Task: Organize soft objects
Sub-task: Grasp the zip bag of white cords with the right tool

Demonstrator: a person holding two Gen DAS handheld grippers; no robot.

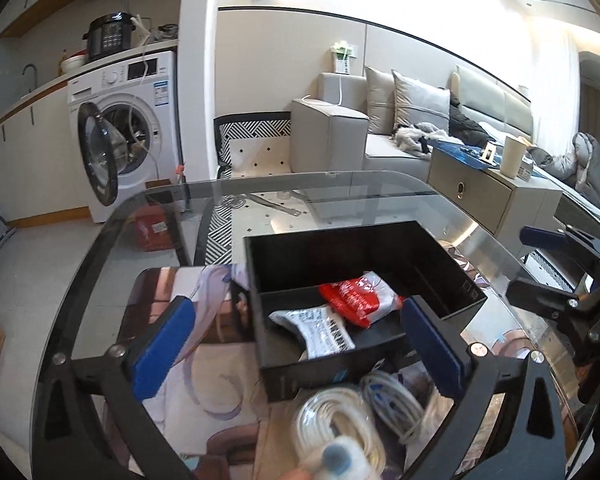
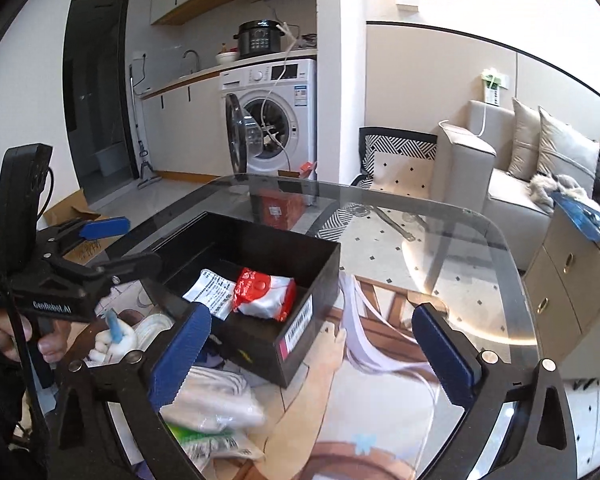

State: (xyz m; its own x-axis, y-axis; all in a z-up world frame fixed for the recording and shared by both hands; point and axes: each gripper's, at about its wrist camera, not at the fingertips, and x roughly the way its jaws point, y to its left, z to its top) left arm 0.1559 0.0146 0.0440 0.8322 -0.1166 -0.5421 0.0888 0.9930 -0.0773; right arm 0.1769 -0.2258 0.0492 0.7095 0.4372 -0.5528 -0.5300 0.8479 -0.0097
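Observation:
A black open box [image 1: 456, 276] stands on the glass table; it also shows in the right wrist view [image 2: 320, 264]. Inside lie a red and white soft packet [image 1: 356, 296] [image 2: 266, 294] and a white printed pouch [image 1: 324, 330] [image 2: 208, 292]. My left gripper [image 1: 300, 350] is open and empty, its blue fingers on either side of the box's near corner. My right gripper [image 2: 312, 356] is open and empty, beside the box's near right corner. Coiled white cables [image 1: 340, 428] lie in front of the box. Soft white and green packets [image 2: 216, 412] lie under my right gripper's left finger.
The glass table [image 2: 440, 216] carries a printed mat [image 2: 380, 420]. The left gripper [image 2: 100, 248] appears at the left of the right wrist view, the right gripper [image 1: 556, 272] at the right of the left wrist view. A sofa, a cabinet and a washing machine stand beyond.

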